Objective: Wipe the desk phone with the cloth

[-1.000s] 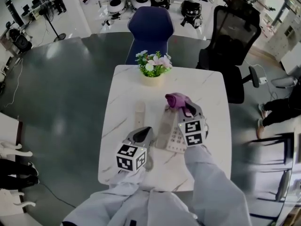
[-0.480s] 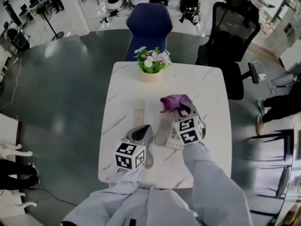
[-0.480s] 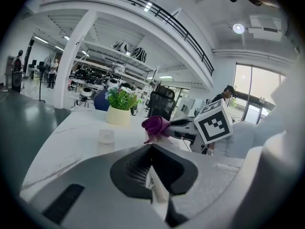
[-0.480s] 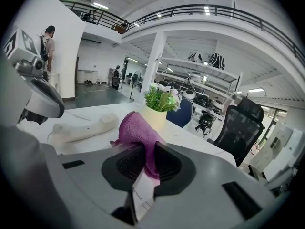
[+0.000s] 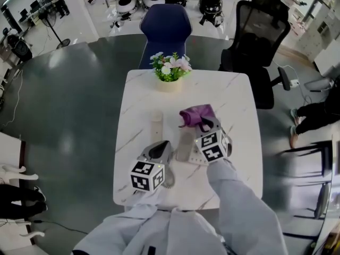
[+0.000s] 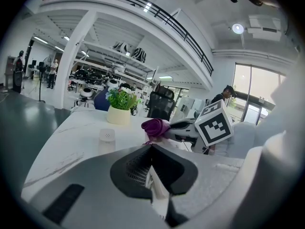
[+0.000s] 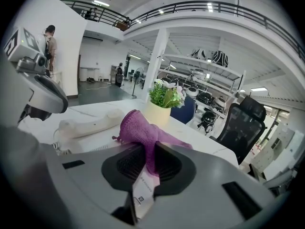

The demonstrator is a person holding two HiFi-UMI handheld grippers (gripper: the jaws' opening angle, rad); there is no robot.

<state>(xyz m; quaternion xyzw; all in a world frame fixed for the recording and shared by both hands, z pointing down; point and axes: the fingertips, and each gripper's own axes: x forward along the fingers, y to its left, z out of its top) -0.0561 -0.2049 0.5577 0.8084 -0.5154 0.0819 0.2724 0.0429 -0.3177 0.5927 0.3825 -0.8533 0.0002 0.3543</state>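
Over the table, head view: the desk phone point(image 5: 192, 153) lies mid-table on the white marble table point(image 5: 236, 105), with its handset point(image 5: 184, 141) along its left side.
Right gripper, head view: the right gripper point(image 5: 204, 125) reaches across the phone, with the purple cloth point(image 5: 194, 113) bunched at its tip over the phone's far end.
Left gripper, head view: the left gripper point(image 5: 159, 151) sits just left of the handset's near end; contact cannot be told.
Other things: a flower pot point(image 5: 170, 72) stands at the far edge, and a small white device point(image 5: 156, 122) stands left of the phone.
Left gripper view: the jaws are pressed together with nothing from the table between them; the cloth point(image 6: 155, 127) shows beyond.
Right gripper view: the jaws are clamped on a fold of the cloth point(image 7: 138, 130), and the rest bulges out past the tip. The handset point(image 7: 88, 123) lies to the left.
Cloth, handling: it looks soft, light and limp, so a deep pinch that leaves a pad sticking out seems right for wiping.
Phone, handling: it is probably rigid, smooth plastic that could slide on the marble. The handset probably sits loose, so the base edge looks the better place to steady it.
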